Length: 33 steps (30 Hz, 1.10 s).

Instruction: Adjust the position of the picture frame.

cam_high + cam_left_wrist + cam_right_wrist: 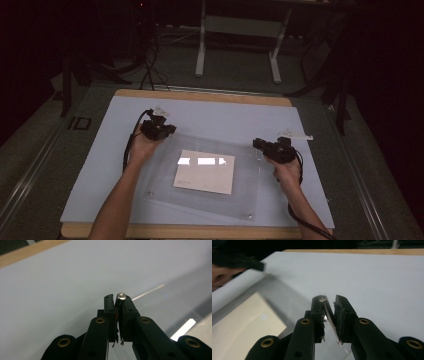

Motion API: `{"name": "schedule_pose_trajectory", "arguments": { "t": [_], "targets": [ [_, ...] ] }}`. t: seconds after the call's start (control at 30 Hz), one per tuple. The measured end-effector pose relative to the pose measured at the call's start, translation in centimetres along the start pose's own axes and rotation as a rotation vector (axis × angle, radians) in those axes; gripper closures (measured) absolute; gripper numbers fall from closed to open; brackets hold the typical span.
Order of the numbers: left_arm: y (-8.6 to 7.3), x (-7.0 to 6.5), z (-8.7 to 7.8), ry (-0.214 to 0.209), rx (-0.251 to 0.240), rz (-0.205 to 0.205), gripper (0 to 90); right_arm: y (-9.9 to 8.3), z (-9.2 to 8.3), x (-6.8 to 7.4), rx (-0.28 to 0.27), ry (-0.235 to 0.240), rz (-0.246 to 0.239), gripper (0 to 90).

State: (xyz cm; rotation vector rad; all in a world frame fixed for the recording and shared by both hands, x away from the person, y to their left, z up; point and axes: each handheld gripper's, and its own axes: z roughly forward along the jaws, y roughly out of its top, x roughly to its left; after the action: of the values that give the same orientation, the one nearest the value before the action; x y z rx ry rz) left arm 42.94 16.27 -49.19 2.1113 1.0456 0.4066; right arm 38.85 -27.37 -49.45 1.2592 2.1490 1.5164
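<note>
We see a clear acrylic sheet (215,187) lying on the pale blue table cover (100,170), a beige card (205,172) beneath it, with small screws at its near corners. Behind the table stands a white desk frame (239,30); nothing blocks either hand. Our left gripper (161,130) sits at the sheet's far left corner, jaws pinched tight on the corner screw (121,295). Our right gripper (264,146) is at the far right corner, its jaws narrowly parted around the sheet's edge, which leans on one pad. Both forearms reach forward.
</note>
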Motion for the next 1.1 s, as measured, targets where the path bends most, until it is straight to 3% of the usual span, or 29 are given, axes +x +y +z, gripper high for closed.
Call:
{"name": "schedule_pose_trajectory", "arguments": {
  "t": [0.17, 0.33, 0.43, 0.47, 0.5, 0.53, 0.63, 0.83, 1.1],
  "targets": [
    [-0.1, -0.3, -0.7, 0.052, 0.025, 0.001, 86.0, 1.8, 1.6, -0.8, 0.029, -0.022, -0.012, 78.3],
    [-0.6, -0.3, -0.4, 0.086, 0.045, -0.012, 86.0, 2.3, 3.4, -1.3, 0.066, -0.034, 0.000, 79.2],
    [-1.0, -0.3, 0.9, 0.088, 0.092, -0.036, 86.0, 1.3, 4.5, -2.1, 0.092, -0.051, 0.032, 80.2],
    [-1.4, -0.2, 1.0, 0.079, 0.064, -0.063, 85.9, 0.7, 5.0, -2.4, 0.105, -0.057, 0.054, 79.8],
    [-1.7, 0.0, 1.0, 0.072, 0.044, -0.086, 85.8, 0.3, 5.1, -2.7, 0.074, -0.040, 0.083, 79.1],
    [-1.8, -0.2, 0.9, 0.085, 0.043, -0.073, 85.8, 0.3, 5.1, -2.7, 0.065, -0.037, 0.097, 79.4],
    [-1.9, -0.5, 0.5, 0.086, 0.053, -0.062, 85.9, 0.5, 5.2, -2.4, 0.082, -0.055, 0.064, 80.1],
    [-2.3, -0.4, 0.4, 0.075, 0.042, -0.060, 85.8, 0.5, 5.3, -2.1, 0.078, -0.068, 0.048, 80.5],
    [-2.5, -0.4, 0.4, 0.071, 0.021, -0.079, 85.3, 0.6, 5.3, -1.9, 0.087, -0.086, 0.005, 81.3]
  ]
}}
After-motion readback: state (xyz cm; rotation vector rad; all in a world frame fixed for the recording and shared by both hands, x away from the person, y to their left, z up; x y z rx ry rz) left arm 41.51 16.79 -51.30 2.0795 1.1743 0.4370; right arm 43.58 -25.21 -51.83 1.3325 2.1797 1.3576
